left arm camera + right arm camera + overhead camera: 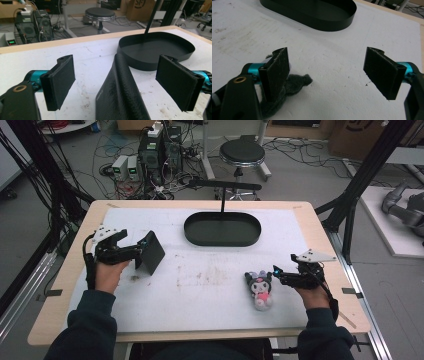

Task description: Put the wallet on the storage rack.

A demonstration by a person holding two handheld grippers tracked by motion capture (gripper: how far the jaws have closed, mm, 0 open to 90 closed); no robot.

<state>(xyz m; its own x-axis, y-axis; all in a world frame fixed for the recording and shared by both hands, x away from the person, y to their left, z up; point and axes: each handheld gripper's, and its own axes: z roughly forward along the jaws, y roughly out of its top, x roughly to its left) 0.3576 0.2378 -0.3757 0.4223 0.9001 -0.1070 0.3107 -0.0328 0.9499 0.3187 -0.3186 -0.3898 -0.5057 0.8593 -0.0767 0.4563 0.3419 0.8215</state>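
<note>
Near oval black tray (222, 229), L of it and toward the person: black wallet (150, 251), standing tented on white mat (210, 275); plush toy (260, 289) lies well apart, R of tray and nearer the person, on its back.

Risks (judgement):
- wallet stands on its edges, looks unsteady; a nudge from either pad of L gripper (141, 251) could tip it flat or skid it away from tray; cause: jaws straddle it closely, little room each side
- if L jaws close off-centre, wallet may fold or squirt out toward tray rim (140, 65)
- R gripper (274, 271) sits at plush head w/ one pad beside the dark ear (298, 81); closing there could catch fur alone, so toy may dangle or drop on lift
- tray's upright post (222, 200) could snag a cable on a reach across

Tool state:
- L gripper: jaws wide, at fullest spread; wallet (120, 92) between them, pads (61, 81) not pressing; holds nothing
- R gripper: jaws wide apart, nothing clamped; L-hand pad (275, 72) next to plush fur, contact unclear; other pad (383, 71) over bare mat
- both hands rest low by mat, either side of tray.
</note>
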